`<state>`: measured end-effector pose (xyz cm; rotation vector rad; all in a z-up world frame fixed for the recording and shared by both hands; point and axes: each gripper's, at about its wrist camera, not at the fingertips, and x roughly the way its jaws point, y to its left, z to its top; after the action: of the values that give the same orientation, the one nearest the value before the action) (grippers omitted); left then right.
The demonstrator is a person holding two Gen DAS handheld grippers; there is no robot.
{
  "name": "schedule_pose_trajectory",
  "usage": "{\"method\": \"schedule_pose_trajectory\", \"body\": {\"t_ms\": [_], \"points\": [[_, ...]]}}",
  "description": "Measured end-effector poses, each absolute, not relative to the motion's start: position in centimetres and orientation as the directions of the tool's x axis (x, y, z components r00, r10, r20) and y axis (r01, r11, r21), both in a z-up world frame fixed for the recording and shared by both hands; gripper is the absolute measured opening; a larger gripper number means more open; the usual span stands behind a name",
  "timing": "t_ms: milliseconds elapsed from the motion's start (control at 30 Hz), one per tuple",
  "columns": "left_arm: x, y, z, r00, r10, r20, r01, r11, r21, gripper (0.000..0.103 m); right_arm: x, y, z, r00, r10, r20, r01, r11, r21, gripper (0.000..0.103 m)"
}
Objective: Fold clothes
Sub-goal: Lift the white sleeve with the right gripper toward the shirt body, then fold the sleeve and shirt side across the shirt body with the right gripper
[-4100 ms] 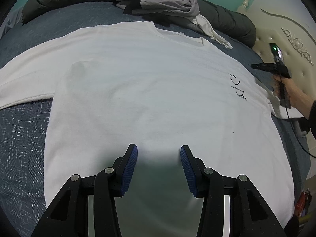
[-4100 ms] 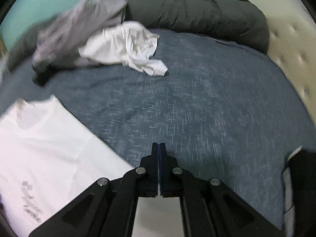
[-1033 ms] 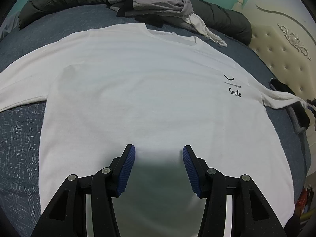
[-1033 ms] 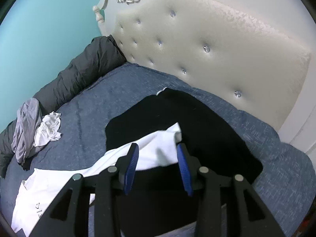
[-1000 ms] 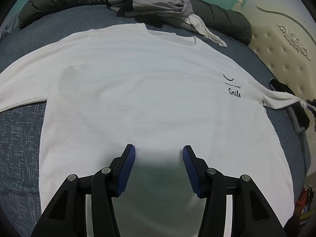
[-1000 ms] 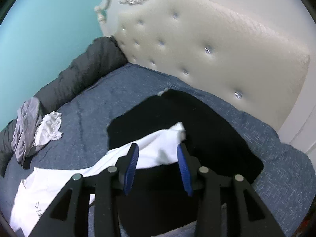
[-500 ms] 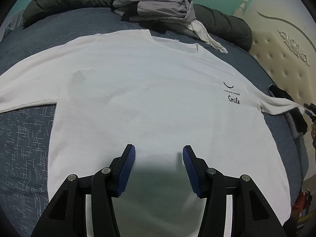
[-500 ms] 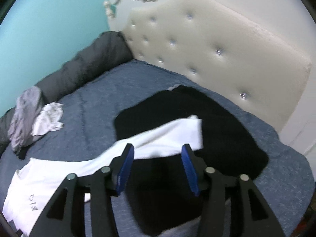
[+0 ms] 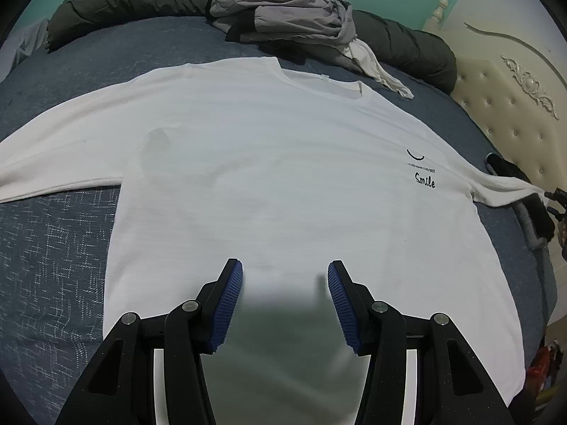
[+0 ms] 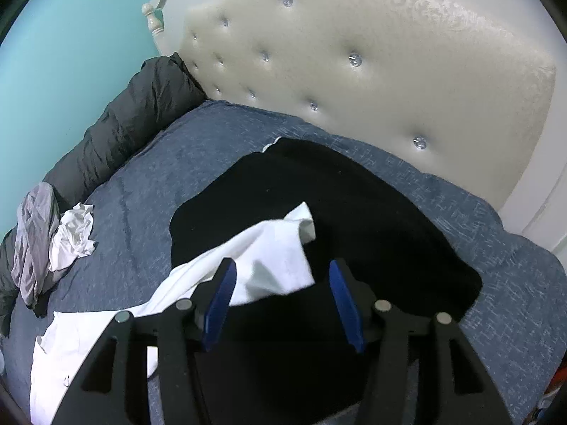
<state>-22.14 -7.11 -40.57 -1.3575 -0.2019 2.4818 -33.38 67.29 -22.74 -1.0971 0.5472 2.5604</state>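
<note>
White shirt (image 9: 276, 163) flat on bed (image 9: 53, 248); left tool (image 9: 285, 301) spread, empty; right tool (image 10: 280, 301) opening over sleeve (image 10: 276, 251).

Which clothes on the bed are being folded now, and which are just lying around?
Being folded:
- white shirt
- its sleeve by the right tool, whose jaws are opening

Just lying around:
- grey clothes pile
- black garment
- dark quilt

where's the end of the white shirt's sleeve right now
In the right wrist view, the white sleeve cuff lies on the black garment, near the cream tufted headboard.
</note>
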Motion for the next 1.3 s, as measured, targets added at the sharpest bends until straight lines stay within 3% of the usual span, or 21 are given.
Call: {"method": "schedule_pose_trajectory", "body": {"t_ms": [100, 200, 300, 900, 1300], "points": [[-22.3, -7.1, -40.6, -0.507, 0.325, -0.798, -0.196, -0.945, -0.261, 0.054, -33.9, 67.4, -23.1, -0.648, 0.114, -0.753, -0.398, -0.893, 0.208, 0.054], [-22.4, -7.4, -40.6, -0.509, 0.320, -0.799, -0.189, -0.947, -0.259, 0.054, -34.3, 66.9, -23.2, -0.646, 0.132, -0.752, -0.377, -0.911, 0.164, 0.017], [-22.5, -7.6, -40.6, -0.510, 0.316, -0.800, -0.184, -0.949, -0.257, 0.054, -34.0, 65.9, -22.5, -0.678, 0.131, -0.723, -0.333, -0.932, 0.144, 0.007], [-18.5, -10.5, -37.4, -0.562, 0.332, -0.758, -0.163, -0.942, -0.292, 0.054, -32.8, 46.7, -9.7, -0.769, -0.247, -0.589, 0.140, -0.965, 0.221, 0.006], [-12.7, -15.1, -36.4, -0.586, 0.311, -0.748, -0.089, -0.943, -0.322, 0.054, -27.9, 25.4, -6.6, -0.608, -0.569, -0.555, 0.493, -0.817, 0.298, 0.005]]}}
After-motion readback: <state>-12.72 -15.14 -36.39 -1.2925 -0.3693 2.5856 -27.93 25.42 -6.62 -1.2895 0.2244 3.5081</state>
